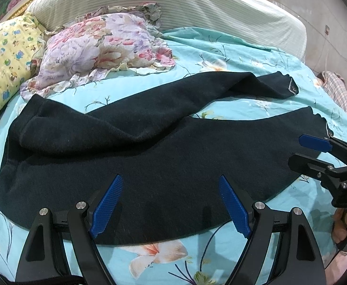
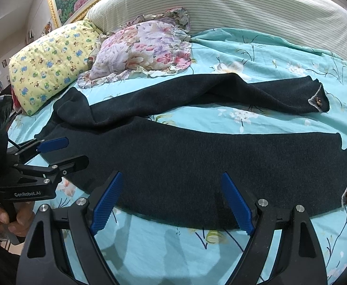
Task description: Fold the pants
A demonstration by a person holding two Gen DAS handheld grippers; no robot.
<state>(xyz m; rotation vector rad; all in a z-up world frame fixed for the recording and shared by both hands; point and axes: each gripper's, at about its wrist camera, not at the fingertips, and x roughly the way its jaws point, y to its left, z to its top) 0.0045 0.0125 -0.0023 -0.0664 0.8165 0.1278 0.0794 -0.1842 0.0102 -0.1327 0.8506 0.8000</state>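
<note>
Dark pants lie spread flat on the bed, 2 legs apart and no fold made yet, both left tongs and right tongs open and empty above the near leg.

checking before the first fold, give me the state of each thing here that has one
pants: unfolded, flat on the bedsheet, legs spread apart
left gripper: open, holding nothing, low over the near leg
right gripper: open, holding nothing, low over the near leg
floral pillow: rumpled, against the headboard
</note>
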